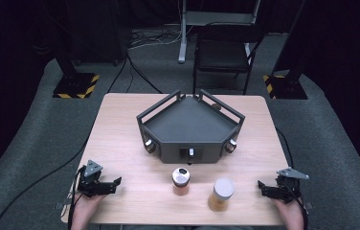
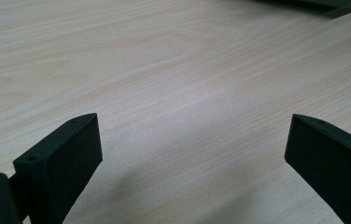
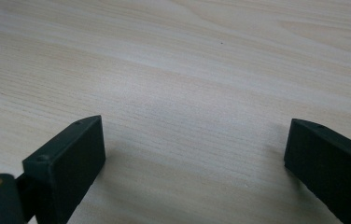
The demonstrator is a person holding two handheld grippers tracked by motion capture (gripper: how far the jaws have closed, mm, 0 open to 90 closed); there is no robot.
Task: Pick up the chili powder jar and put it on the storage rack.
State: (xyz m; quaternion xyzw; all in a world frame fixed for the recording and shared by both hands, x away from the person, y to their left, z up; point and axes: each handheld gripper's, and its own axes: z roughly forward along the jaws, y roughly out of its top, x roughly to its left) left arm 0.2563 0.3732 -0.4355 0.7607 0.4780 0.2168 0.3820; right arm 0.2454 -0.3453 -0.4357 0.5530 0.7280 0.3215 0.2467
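**Two open grippers at rest beside a pair of jars**

High view: a pale wooden tabletop [image 1: 120,124] carries a dark angular tray [image 1: 190,125] with low railed walls, set near its far middle. Two jars stand on the near side of the tray, between it and the tabletop's front edge. The left jar [image 1: 181,181], shorter, has amber contents and a metallic top with a dark spot in its middle; it stands just in front of the tray's front face. The right jar [image 1: 221,194], with a plain pale lid and yellowish-brown contents, stands nearer the front edge and a little to the right. The two jars are close together but apart.

The left gripper [image 1: 116,183] lies low over the tabletop near the front-left corner, held in a hand [image 1: 84,211] that enters from below; its jaws point toward the jars and are well apart from the left jar. The right gripper [image 1: 260,186] is held likewise near the front-right edge, its jaws pointing inward toward the right jar, near it without touching.

Left gripper view: both black jaws stand wide apart over bare wood grain, nothing between them; an edge of the tray crosses the top right corner. Right gripper view: the jaws stand equally wide, bare tabletop between them.
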